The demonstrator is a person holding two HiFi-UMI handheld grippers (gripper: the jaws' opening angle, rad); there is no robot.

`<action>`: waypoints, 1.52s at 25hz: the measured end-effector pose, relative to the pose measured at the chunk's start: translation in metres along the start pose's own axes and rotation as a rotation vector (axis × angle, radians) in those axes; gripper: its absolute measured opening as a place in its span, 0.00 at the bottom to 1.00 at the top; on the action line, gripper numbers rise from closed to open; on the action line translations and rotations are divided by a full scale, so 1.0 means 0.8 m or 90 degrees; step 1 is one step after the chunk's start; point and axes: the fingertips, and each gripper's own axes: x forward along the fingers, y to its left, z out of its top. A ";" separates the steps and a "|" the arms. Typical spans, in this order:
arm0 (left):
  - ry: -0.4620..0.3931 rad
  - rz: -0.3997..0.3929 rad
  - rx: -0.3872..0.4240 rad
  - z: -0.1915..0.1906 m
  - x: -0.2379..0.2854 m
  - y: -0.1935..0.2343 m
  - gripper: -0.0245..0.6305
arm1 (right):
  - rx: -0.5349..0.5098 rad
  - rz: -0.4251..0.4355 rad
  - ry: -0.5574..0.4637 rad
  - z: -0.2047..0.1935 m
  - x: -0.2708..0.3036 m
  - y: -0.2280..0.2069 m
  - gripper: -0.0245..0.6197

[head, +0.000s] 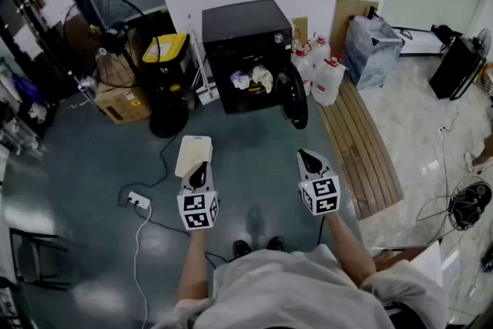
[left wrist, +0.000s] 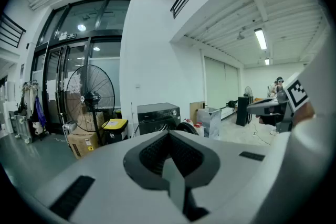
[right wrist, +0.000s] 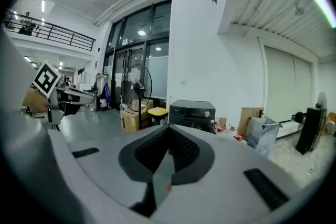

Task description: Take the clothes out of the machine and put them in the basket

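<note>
only head view shows clothes (head: 260,78) inside machine (head: 245,21).

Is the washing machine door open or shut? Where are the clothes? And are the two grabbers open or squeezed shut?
washing machine, door swung open at the right in the head view
clothes, inside the washing machine, not taken out yet
left gripper, jaws shut, nothing between them
right gripper, jaws shut, nothing between them
</note>
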 end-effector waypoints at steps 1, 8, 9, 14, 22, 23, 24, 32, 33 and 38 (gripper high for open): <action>0.000 0.001 0.000 0.000 0.001 -0.003 0.07 | -0.001 0.002 0.000 -0.002 0.000 -0.001 0.07; 0.001 0.009 0.005 -0.001 0.006 -0.028 0.07 | -0.005 0.016 0.001 -0.014 -0.008 -0.017 0.07; 0.001 0.010 0.010 -0.003 0.007 -0.033 0.07 | -0.007 0.018 0.000 -0.017 -0.008 -0.021 0.07; 0.006 0.008 0.025 -0.005 0.018 -0.049 0.07 | 0.009 0.018 -0.004 -0.025 -0.006 -0.035 0.07; 0.004 0.001 0.015 -0.003 0.046 -0.051 0.07 | 0.007 0.011 0.001 -0.028 0.015 -0.051 0.07; 0.005 0.000 0.015 -0.003 0.053 -0.050 0.07 | 0.006 0.010 0.002 -0.027 0.021 -0.053 0.07; 0.006 -0.001 0.014 -0.002 0.061 -0.048 0.07 | 0.005 0.010 0.002 -0.025 0.029 -0.055 0.07; 0.008 -0.012 -0.004 0.005 0.145 -0.016 0.07 | -0.007 0.003 0.015 -0.014 0.111 -0.077 0.07; 0.008 -0.015 -0.007 0.005 0.157 -0.012 0.07 | -0.010 0.002 0.017 -0.013 0.124 -0.079 0.07; 0.015 -0.034 -0.013 0.010 0.230 0.016 0.07 | -0.021 -0.004 0.032 0.002 0.199 -0.090 0.07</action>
